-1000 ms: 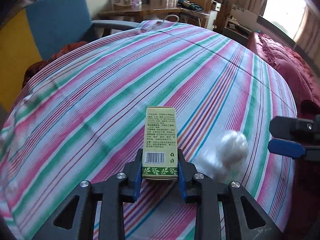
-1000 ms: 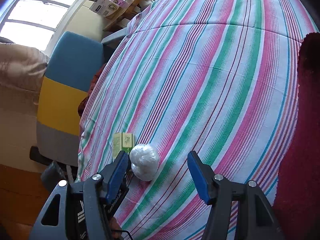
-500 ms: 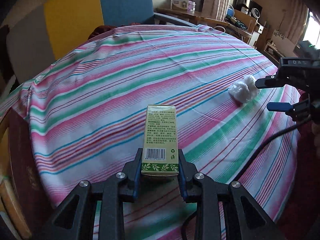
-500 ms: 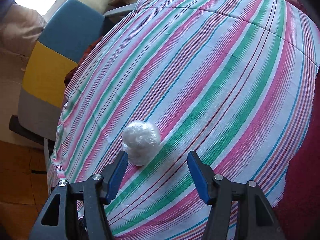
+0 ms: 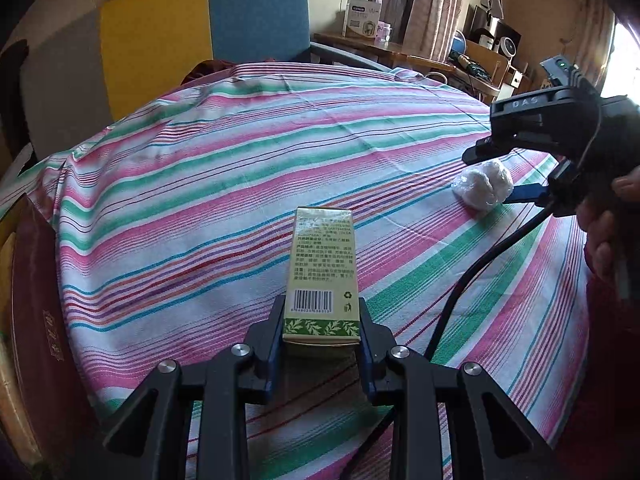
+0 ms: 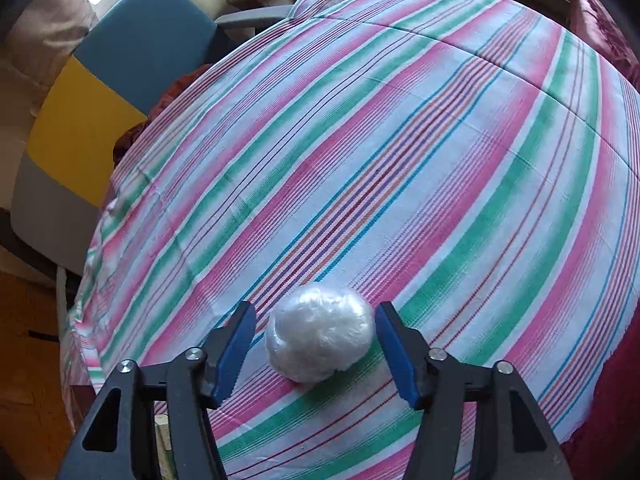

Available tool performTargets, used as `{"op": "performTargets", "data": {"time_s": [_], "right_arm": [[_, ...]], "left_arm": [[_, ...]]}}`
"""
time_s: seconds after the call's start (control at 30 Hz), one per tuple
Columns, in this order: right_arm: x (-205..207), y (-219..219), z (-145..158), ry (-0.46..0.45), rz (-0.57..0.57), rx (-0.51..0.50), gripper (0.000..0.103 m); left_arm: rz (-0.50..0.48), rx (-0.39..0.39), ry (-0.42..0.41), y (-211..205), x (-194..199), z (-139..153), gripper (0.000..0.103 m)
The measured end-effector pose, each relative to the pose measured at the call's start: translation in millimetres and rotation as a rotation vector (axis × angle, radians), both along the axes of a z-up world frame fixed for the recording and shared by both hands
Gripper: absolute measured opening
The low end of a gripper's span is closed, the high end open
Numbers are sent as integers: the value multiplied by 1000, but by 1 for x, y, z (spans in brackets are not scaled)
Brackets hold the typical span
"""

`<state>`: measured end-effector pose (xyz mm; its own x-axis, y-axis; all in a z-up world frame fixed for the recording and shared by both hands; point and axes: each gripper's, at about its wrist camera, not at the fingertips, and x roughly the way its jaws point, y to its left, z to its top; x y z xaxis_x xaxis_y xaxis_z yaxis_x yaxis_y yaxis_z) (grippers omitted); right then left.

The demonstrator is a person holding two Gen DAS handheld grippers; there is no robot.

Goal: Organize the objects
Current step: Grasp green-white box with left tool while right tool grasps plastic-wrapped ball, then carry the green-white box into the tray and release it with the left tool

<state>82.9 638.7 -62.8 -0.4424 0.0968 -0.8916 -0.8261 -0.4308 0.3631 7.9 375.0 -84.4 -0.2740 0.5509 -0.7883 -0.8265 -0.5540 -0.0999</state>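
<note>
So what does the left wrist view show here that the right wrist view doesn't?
Only the left wrist view: the left hand-held gripper shut on the green box, and a hand.

Only the right wrist view: the right hand-held gripper from behind, its jaws just closing around the white bundle, a gap at the left pad.

Both: that bundle, the striped cloth, the chair.

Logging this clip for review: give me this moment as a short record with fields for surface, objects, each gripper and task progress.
surface: striped tablecloth
objects: green box; white plastic-wrapped ball
left gripper: shut on the green box, box sticking out forward over the cloth
right gripper: jaws have just been closing around the ball, small gaps on both sides, no grip yet
progress: box in hand, ball still lying on the cloth
</note>
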Motion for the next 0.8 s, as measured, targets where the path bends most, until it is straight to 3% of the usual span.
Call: {"op": "performTargets", "data": {"time_s": [0.13,0.8], "right_arm": [[-17,-12,1,-47,115,83,39],[-26,-23,-4,-138,227,180,40]], "left_arm": [[6,26,-8,-4,-1,0,31],[14,16,41,-3,5,-1,30]]}}
